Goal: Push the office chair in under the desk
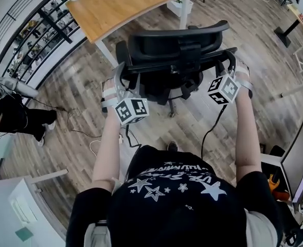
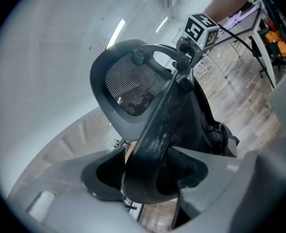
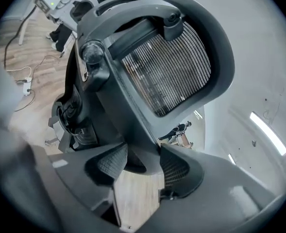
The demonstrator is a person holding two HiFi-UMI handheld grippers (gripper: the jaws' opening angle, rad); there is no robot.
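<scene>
Left claw (image 2: 152, 178) clamped on office chair (image 1: 178, 55) back frame; my right claw (image 3: 138, 166) likewise. Desk (image 1: 125, 4) just ahead, chair not under. Desk leg (image 1: 106, 53) ahead of left claw; cable (image 1: 213, 127) behind right.

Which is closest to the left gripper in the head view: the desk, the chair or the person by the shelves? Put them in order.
1. The chair, held by the left gripper.
2. The desk, just beyond the chair.
3. The person, far off at the left edge.
</scene>
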